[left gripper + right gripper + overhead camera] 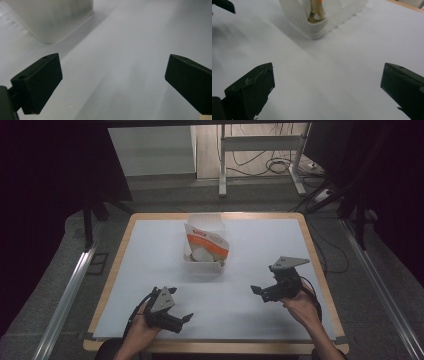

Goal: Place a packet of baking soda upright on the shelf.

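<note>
White tub [204,265] at mid worktop [260,245], toward the far side; orange-and-white bag [207,245] standing inside, red label on its top edge too small to read. Pale round items beside the bag, kind unclear. Left tool [184,319] near the front edge, jaws spread, gripping nothing, tub corner [53,20] ahead at upper left. Right tool [259,292] right of the tub and well apart from it, jaws spread, likewise gripping nothing, tub [322,23] ahead. Bare white sheet between tools and tub. Cables [272,167] on floor beyond.
</note>
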`<action>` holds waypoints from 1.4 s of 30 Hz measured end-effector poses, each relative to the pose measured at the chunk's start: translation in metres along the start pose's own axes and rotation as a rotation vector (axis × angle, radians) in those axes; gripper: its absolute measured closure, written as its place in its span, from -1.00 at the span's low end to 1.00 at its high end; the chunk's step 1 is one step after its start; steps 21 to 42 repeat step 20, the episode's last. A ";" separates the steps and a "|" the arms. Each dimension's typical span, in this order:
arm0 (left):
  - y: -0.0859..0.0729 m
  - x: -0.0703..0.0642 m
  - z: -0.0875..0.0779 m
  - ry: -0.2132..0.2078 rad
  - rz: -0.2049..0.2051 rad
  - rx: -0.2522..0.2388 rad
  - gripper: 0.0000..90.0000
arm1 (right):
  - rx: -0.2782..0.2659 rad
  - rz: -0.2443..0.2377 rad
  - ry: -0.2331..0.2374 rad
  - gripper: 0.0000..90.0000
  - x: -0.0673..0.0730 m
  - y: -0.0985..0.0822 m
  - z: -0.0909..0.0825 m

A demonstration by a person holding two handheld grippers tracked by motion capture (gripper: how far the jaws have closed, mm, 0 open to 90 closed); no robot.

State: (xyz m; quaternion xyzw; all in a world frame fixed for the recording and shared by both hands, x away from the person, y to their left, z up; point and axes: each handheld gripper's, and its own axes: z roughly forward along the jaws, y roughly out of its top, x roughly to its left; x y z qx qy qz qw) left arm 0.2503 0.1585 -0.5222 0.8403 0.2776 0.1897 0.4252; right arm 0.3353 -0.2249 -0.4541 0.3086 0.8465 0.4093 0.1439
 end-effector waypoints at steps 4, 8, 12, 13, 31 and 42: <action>0.000 0.000 0.000 0.000 0.001 0.000 -0.97 | 0.000 -0.001 -0.038 -1.00 -0.002 -0.012 -0.008; 0.000 0.000 0.000 -0.002 0.000 0.001 -0.97 | -0.007 0.019 -0.049 -1.00 -0.004 -0.026 -0.015; 0.000 0.000 0.000 -0.004 0.001 0.003 -0.97 | 0.009 0.028 -0.057 -1.00 -0.005 -0.041 -0.018; 0.000 0.000 0.000 -0.004 0.002 0.004 -0.97 | 0.018 0.030 -0.062 -1.00 -0.005 -0.045 -0.017; 0.000 0.000 0.001 -0.004 0.001 0.003 -0.97 | 0.079 -0.001 -0.088 -1.00 -0.006 -0.055 -0.012; 0.000 0.000 0.001 -0.004 0.001 0.003 -0.97 | 0.079 -0.001 -0.088 -1.00 -0.006 -0.055 -0.012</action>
